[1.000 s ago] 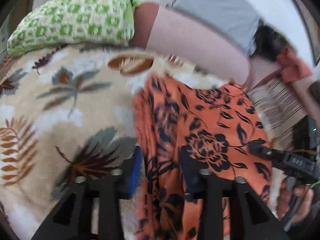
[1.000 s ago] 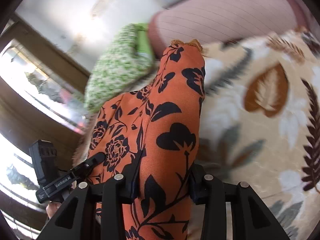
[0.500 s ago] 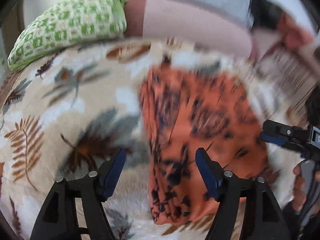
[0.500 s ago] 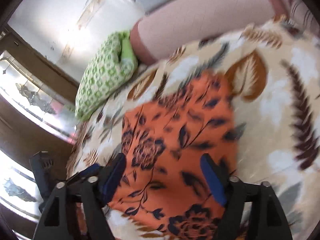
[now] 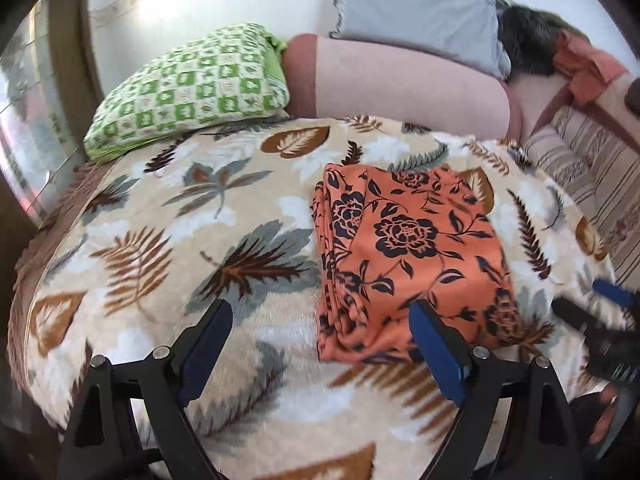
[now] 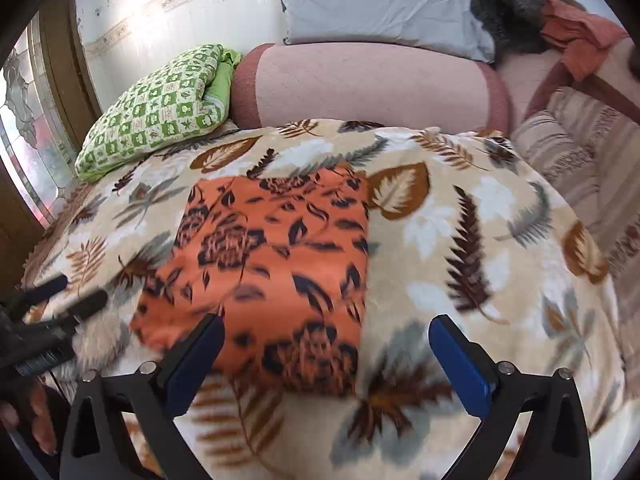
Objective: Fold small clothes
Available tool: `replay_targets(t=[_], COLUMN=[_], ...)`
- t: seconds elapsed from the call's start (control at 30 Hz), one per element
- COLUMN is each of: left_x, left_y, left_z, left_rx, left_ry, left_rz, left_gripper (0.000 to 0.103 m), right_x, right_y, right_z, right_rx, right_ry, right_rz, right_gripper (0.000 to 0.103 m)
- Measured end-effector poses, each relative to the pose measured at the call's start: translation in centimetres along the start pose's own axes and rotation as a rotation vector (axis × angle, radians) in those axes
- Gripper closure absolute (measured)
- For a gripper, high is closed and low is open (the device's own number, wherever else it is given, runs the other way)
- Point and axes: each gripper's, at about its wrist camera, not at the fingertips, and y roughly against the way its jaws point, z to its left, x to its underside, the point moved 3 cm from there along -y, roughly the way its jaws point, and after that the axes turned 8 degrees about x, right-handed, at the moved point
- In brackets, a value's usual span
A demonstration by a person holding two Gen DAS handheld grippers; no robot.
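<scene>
A beige blanket (image 5: 168, 248) with brown and grey leaves covers the bed. At its far edge lies a green checked pillow (image 5: 192, 92), beside a pink bolster (image 5: 400, 88). A grey pillow (image 5: 412, 12) leans above the bolster. A striped cushion (image 6: 580, 148) lies on the right.

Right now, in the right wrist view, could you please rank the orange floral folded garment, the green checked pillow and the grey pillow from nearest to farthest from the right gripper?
1. Orange floral folded garment: just ahead of the open right gripper, toward its left finger.
2. Green checked pillow: far left, at the blanket's back edge.
3. Grey pillow: top centre, against the wall.
</scene>
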Motion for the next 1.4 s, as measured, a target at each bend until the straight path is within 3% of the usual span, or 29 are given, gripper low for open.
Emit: replay_targets(t=[0.3,0.57,0.9,1.4], left_x=[0.9,1.3,1.3,0.2], left_y=[6.2,8.5,9.3,6.9], left_z=[-0.7,-1.8,-2.4,-2.7], left_rx=[0.017,-0.005,-0.012,-0.015], left_ry=[0.041,0.007,-0.010,-0.008], left_rz=[-0.097,-0.132,-0.163,-0.103], left_gripper=[0.009,0.008,0.008,0.008], right_x=[2.5,2.3,2.0,1.5], right_y=[4.9,6.8,7.1,5.9], right_z=[0.3,1.1,1.7,1.4], right_rx=[0.052,0.038,0.054,0.071], right_ry=[0.054,0.063,0.064,0.068], right_rz=[-0.046,-0.078,-0.075,-0.060], right_gripper=[0.000,0.000,0.000,0.000])
